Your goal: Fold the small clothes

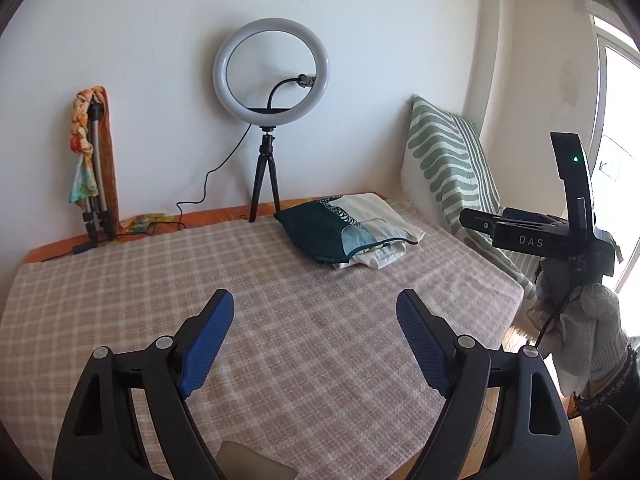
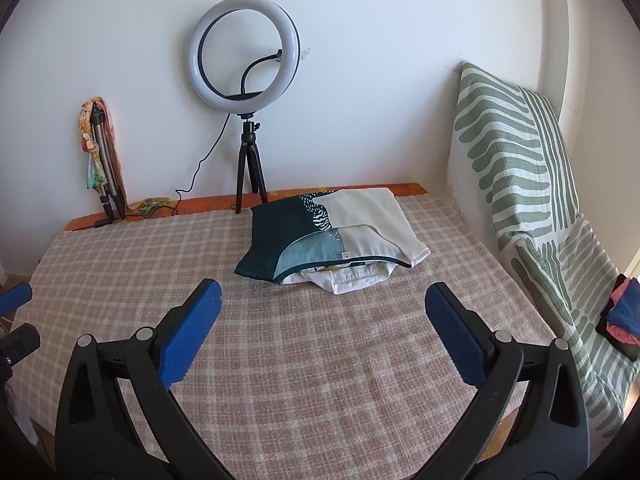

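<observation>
A small pile of folded clothes (image 1: 352, 232), with a dark green and cream patterned piece on top of a white one, lies at the far right of the checked tablecloth (image 1: 200, 272). It also shows in the right wrist view (image 2: 332, 240). My left gripper (image 1: 316, 308) is open and empty, hovering over the near part of the table. My right gripper (image 2: 324, 300) is open and empty, just in front of the pile. The right gripper's body (image 1: 532, 236) shows at the right of the left wrist view, held by a gloved hand (image 1: 584, 336).
A ring light on a black tripod (image 2: 246, 120) stands at the table's far edge with its cable trailing left. A folded tripod with a colourful scarf (image 2: 102, 156) leans on the wall. A green-striped covered seat (image 2: 528, 200) stands right, with red and blue clothes (image 2: 624, 316) on it.
</observation>
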